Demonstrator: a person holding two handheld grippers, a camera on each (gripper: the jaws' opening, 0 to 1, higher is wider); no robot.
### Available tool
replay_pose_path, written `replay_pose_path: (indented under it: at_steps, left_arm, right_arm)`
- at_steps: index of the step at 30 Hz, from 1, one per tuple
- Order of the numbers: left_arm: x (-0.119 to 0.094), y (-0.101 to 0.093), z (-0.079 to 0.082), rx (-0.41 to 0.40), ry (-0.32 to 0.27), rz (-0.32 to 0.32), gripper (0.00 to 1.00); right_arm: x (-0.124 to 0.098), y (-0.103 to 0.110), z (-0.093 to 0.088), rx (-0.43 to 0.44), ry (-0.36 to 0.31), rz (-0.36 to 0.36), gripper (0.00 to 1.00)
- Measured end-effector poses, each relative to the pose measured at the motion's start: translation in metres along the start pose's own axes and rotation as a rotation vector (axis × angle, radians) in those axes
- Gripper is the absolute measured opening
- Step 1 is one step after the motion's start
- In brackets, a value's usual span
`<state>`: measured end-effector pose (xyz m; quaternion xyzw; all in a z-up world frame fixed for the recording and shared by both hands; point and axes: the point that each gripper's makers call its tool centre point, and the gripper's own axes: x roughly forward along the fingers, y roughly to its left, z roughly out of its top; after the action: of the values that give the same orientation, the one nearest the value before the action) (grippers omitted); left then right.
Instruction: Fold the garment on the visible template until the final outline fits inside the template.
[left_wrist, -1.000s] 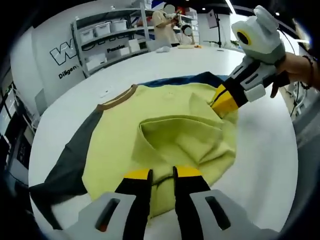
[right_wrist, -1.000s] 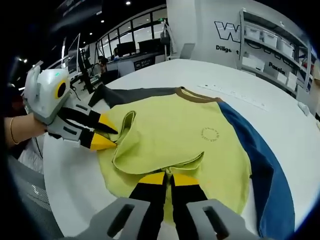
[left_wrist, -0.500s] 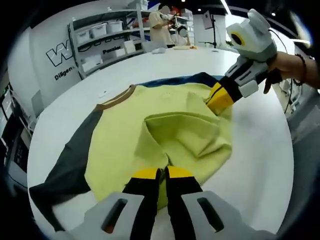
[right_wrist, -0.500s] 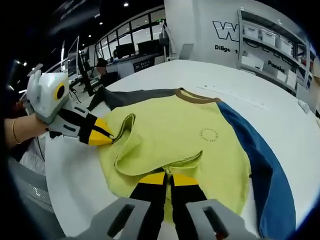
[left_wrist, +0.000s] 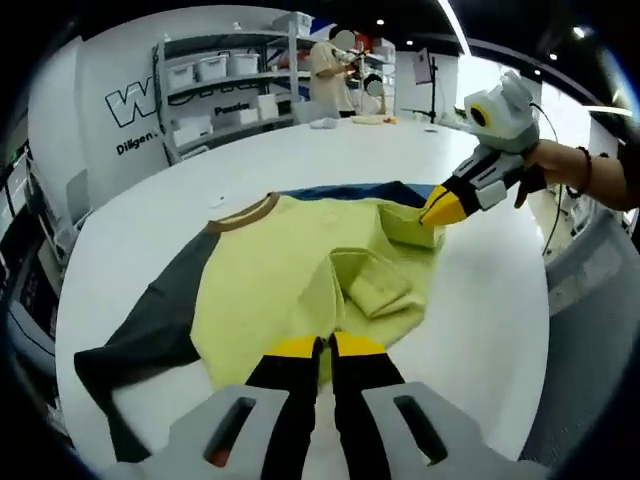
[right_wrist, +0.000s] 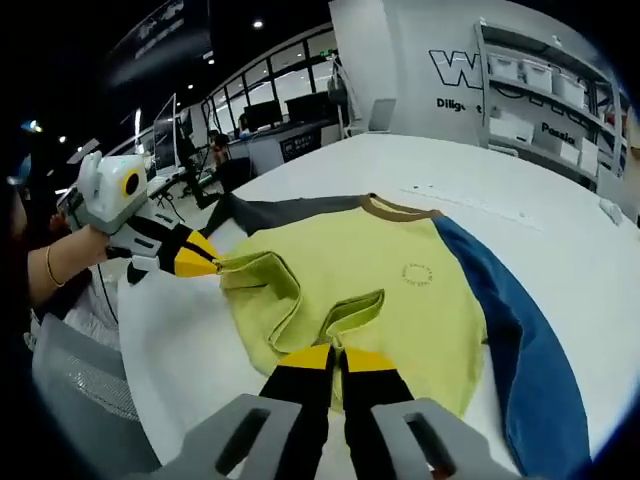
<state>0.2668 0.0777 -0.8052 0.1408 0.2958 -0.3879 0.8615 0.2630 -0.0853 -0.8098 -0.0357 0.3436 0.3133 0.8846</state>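
A yellow-green shirt (left_wrist: 270, 270) (right_wrist: 410, 290) with a brown collar (left_wrist: 245, 211) (right_wrist: 393, 207), a dark grey sleeve (left_wrist: 150, 335) (right_wrist: 268, 212) and a blue sleeve (left_wrist: 340, 190) (right_wrist: 520, 340) lies on a white round table (left_wrist: 490, 300) (right_wrist: 560, 230). My left gripper (left_wrist: 322, 346) (right_wrist: 208, 263) is shut on the hem at the grey-sleeve side. Along the same hem, toward the blue side, my right gripper (right_wrist: 336, 356) (left_wrist: 440, 207) is shut on the cloth too. Between them the hem is raised and curls into loose folds over the shirt's body.
Shelves with white bins (left_wrist: 215, 85) (right_wrist: 540, 90) stand behind the table, and a person (left_wrist: 330, 65) is at the far end. Desks with monitors (right_wrist: 265, 105) sit at the back. The table's near edge (right_wrist: 150, 400) curves close under both grippers.
The left jaws have closed on the hem. Both grippers have drawn back and apart with the hem, so the big bunched fold has stretched flatter and narrower.
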Motion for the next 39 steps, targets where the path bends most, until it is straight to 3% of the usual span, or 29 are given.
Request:
replay_pose_path:
  at_steps: [2,5,7,15,17,20,31,35,37,39]
  left_arm:
    - [-0.007,-0.003,0.001,0.011,-0.006,-0.005,0.02]
    - [-0.022,-0.009,0.002,0.012,-0.017,-0.009,0.02]
    - [-0.034,-0.013,-0.001,0.013,-0.016,-0.017,0.02]
    - [-0.082,-0.039,-0.021,0.054,-0.01,-0.067,0.02]
    - [-0.092,-0.047,-0.029,0.076,0.003,-0.091,0.02]
    - [-0.101,-0.046,-0.04,0.082,0.011,-0.065,0.02]
    - [-0.121,-0.04,-0.078,0.03,0.066,-0.043,0.02]
    - [-0.12,-0.05,-0.097,0.044,0.115,-0.085,0.02]
    - [-0.118,-0.056,-0.118,0.078,0.195,-0.105,0.02]
    - [-0.116,-0.057,-0.125,0.088,0.214,-0.107,0.02]
  right_arm:
    - [-0.008,0.006,-0.002,-0.009,-0.001,0.025,0.0]
    - [-0.027,0.025,-0.003,0.022,-0.019,0.124,0.0]
    - [-0.039,0.028,-0.005,0.016,-0.039,0.137,0.0]
    - [-0.083,0.045,-0.028,-0.121,-0.015,0.21,0.0]
    - [-0.091,0.041,-0.042,-0.195,0.025,0.186,0.0]
    - [-0.1,0.041,-0.06,-0.269,0.07,0.183,0.0]
    - [-0.112,0.037,-0.099,-0.25,0.134,0.194,0.0]
    - [-0.111,0.034,-0.122,-0.269,0.208,0.191,0.0]
    - [-0.107,0.033,-0.137,-0.277,0.25,0.191,0.0]
    - [-0.105,0.032,-0.143,-0.275,0.267,0.192,0.0]
